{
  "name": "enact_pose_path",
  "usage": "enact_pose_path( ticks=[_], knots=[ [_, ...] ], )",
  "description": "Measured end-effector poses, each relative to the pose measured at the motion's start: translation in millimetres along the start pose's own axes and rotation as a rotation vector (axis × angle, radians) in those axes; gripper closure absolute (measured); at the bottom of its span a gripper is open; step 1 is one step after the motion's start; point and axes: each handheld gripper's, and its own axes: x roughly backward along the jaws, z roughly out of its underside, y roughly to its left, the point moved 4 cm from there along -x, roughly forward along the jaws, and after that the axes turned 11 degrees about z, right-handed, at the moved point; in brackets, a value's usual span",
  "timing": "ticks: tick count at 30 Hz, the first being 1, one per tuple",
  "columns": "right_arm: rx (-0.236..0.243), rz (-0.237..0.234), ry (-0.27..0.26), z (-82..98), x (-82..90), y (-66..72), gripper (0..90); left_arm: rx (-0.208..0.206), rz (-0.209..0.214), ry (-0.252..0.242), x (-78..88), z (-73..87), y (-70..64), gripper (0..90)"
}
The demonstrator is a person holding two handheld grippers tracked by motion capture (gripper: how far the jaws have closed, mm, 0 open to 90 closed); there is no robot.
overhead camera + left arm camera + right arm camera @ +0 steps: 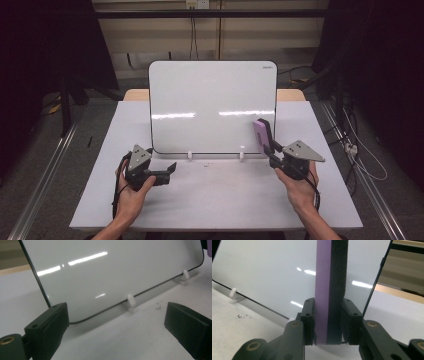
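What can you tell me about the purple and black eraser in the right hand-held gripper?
The eraser is a flat block in two layers: a smooth purple body and a black, rough, foam-like pad. The right hand-held gripper clamps its lower end, one jaw on the purple side and one on the black. It stands about upright, off the table, in front of the whiteboard's lower right part. Whether it touches the board cannot be told. In the high view it rises from the gripper, tilted slightly left.

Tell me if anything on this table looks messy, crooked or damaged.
Nothing much. The whiteboard stands clean in its two white clips, and the right gripper holds the purple and black eraser upright. A few dark specks lie on the table by the board's foot.
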Motion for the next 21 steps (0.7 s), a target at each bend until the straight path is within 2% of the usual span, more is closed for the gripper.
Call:
enact_pose_path(
  ticks=[3,5,10,21],
  knots=[
    [0.044,0.027,0.008,-1.0,-3.0,0.2,67.8,-0.014,-0.017,0.009,1.9,6.4,1.8,5.8],
    [0.069,0.045,0.016,-1.0,-5.6,0.3,67.9,-0.002,-0.012,0.009,1.9,9.0,2.6,5.8],
    [0.099,0.071,0.048,2.0,-11.1,2.0,67.8,0.006,-0.008,0.006,2.9,11.3,5.2,6.3],
    [0.260,0.147,0.075,2.8,-21.9,16.1,67.8,0.027,-0.027,-0.010,5.4,14.3,10.2,6.3]
  ],
)
